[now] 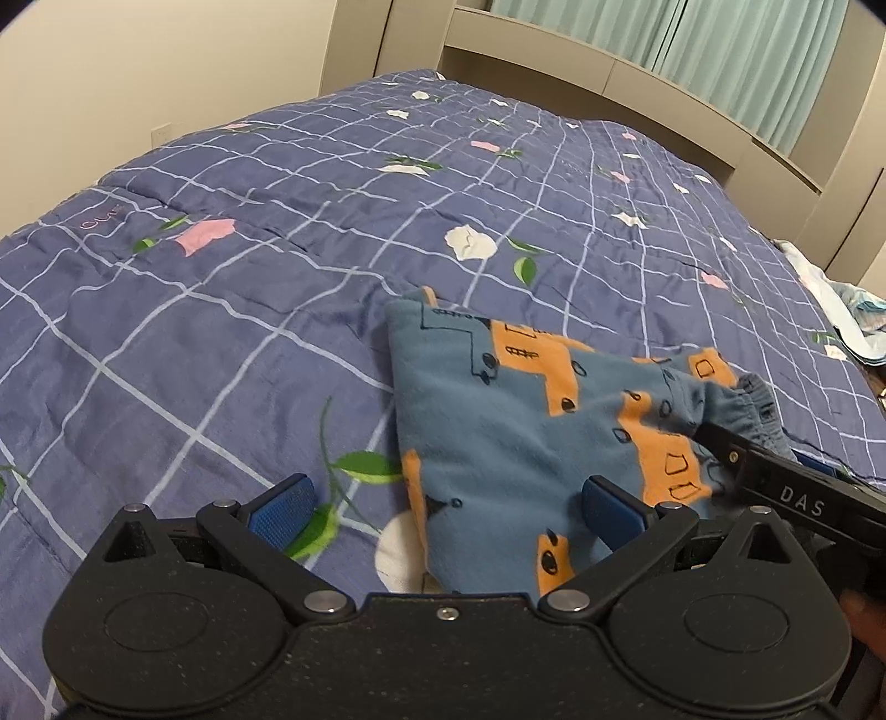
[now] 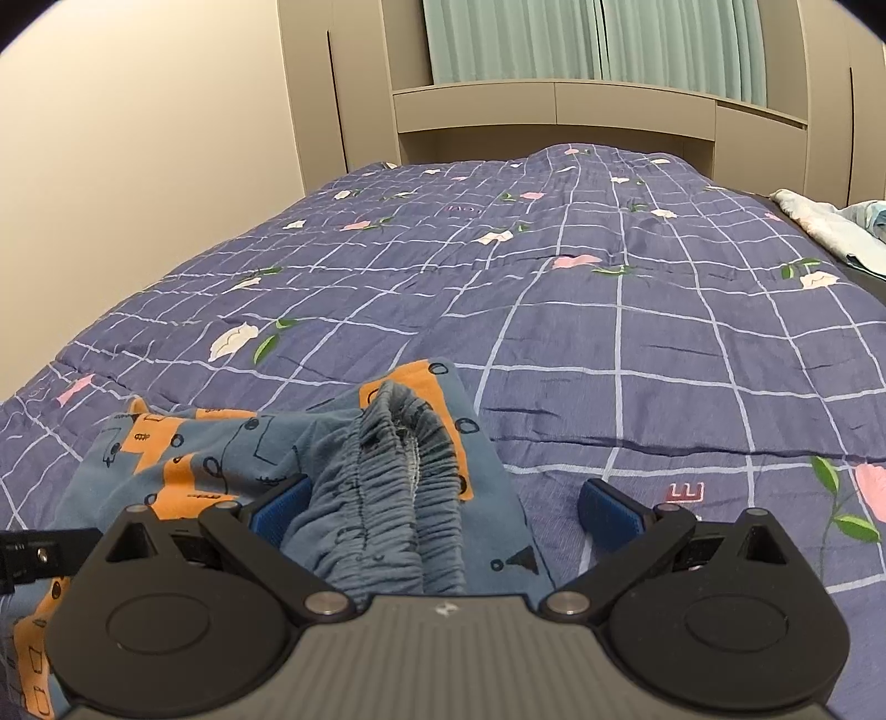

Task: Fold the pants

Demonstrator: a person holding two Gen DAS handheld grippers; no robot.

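We see soft, light fleece pants [image 1: 515, 443] bunched on the bed [image 1: 221, 310]; both claws, left [image 1: 448, 515] and right [image 2: 446, 512], gape wide, so we judge the gathered waistband [image 2: 387, 476] the firmest hold

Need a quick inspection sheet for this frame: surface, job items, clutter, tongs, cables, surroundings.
Surface: bed with a blue checked floral quilt, lightly wrinkled.
Job's things: blue and orange patterned pants lying bunched on the quilt, gathered elastic waistband facing the right wrist camera.
Clutter: pale crumpled cloth at the bed's far right edge.
Tongs: left tongs open over the pants' near edge; right tongs open with the waistband between the fingers, not clamped.
Cables: nothing seen.
Surroundings: beige headboard unit, green curtains, cream wall.
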